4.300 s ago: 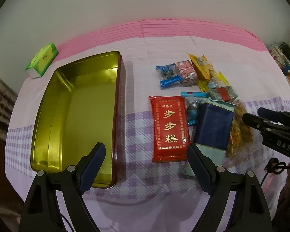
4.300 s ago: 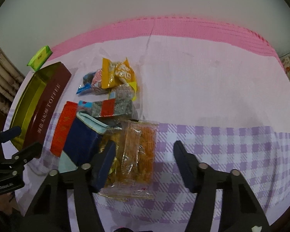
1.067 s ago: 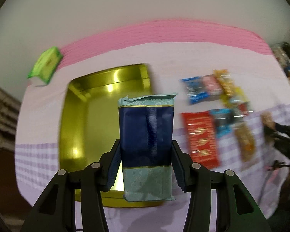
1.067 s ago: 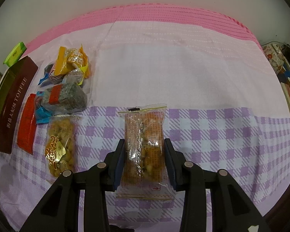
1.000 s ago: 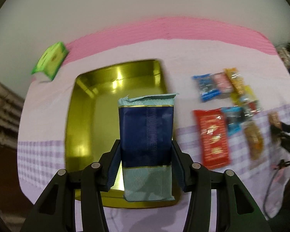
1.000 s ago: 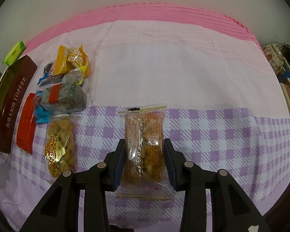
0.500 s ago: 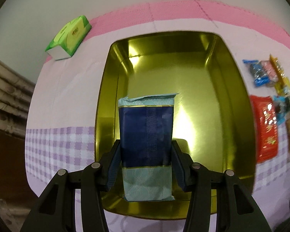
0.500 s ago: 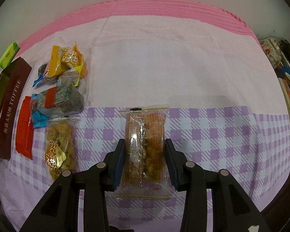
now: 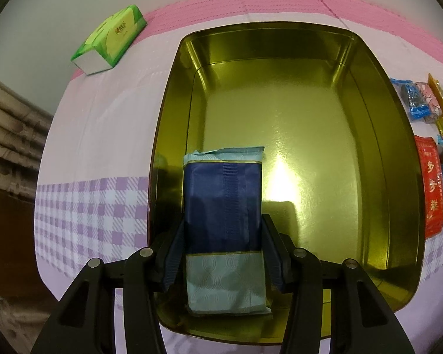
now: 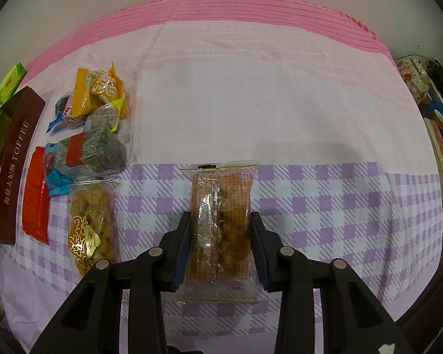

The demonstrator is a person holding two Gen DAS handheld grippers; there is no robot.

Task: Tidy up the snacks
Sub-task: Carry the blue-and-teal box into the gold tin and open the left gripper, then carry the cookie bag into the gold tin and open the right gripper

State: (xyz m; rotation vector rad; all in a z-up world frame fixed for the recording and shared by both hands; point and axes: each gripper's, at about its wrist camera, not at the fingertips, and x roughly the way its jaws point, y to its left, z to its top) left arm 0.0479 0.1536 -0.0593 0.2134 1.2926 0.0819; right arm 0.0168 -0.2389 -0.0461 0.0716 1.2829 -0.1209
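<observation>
Gold-lined rectangular tin (image 9: 295,112) held nothing loose yet; left tool (image 9: 223,255) clenched the navy-and-teal packet (image 9: 223,206) inside it, right tool (image 10: 220,249) gripped the clear-wrapped pastry (image 10: 220,230) above the bench (image 10: 280,97); remaining snack pile (image 10: 85,135) unsorted.

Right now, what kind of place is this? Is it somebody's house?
Probably a home table. A pink and purple checked tablecloth covers it, a green tissue pack lies near the wall, and wrapped snacks sit beside a gold toffee tin.
</observation>
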